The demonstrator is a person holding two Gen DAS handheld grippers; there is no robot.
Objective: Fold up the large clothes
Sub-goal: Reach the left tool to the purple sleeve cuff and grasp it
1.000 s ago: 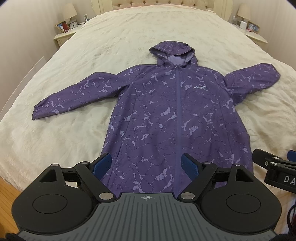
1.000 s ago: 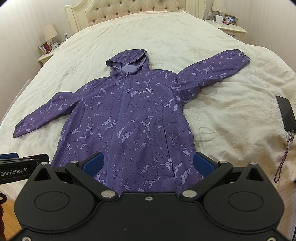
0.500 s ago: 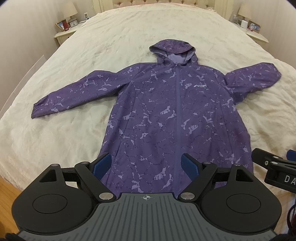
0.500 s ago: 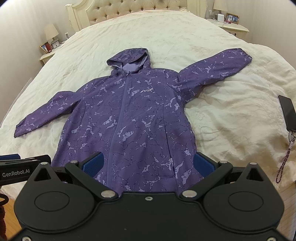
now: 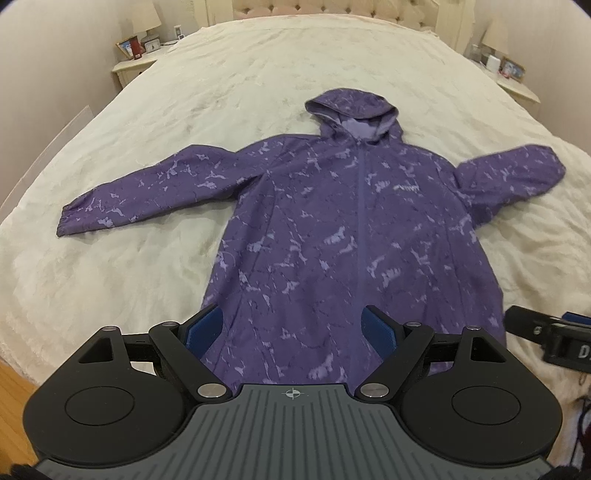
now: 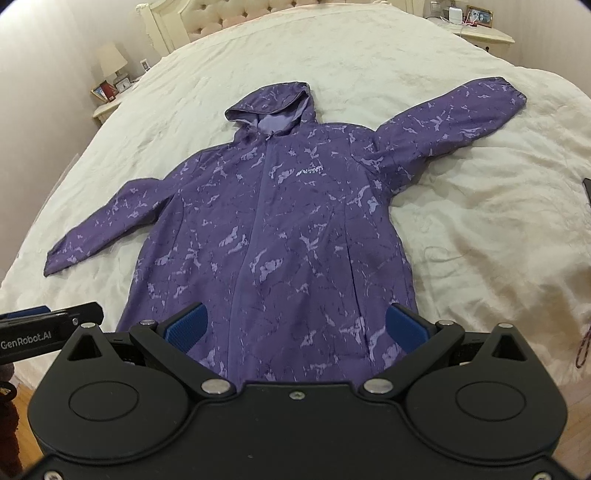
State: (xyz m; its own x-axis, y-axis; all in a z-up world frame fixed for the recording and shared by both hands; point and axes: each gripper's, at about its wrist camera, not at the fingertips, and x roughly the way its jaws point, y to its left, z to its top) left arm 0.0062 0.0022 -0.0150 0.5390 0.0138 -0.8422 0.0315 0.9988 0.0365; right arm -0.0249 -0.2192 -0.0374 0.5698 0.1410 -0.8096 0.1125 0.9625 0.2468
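Purple hooded jacket (image 5: 354, 229) lying flat, front up, zipped, on cream bedspread (image 5: 229, 96), hood (image 5: 354, 110) pointing toward tufted headboard (image 5: 332, 7), both sleeves spreading out to the sides, hem nearest the cameras. Left gripper (image 5: 293, 325) hovering over hem, blue pads (image 5: 205, 325) standing wide apart, gripping nothing. Right gripper (image 6: 295, 325) hovering over hem too, jaws spread wide, nothing pinched. Each gripper showing at the edge of the other's view. Nightstands with lamps (image 6: 110, 61) flanking bed. Phone (image 6: 587, 188) lying on bedspread at right edge, well apart from jacket.
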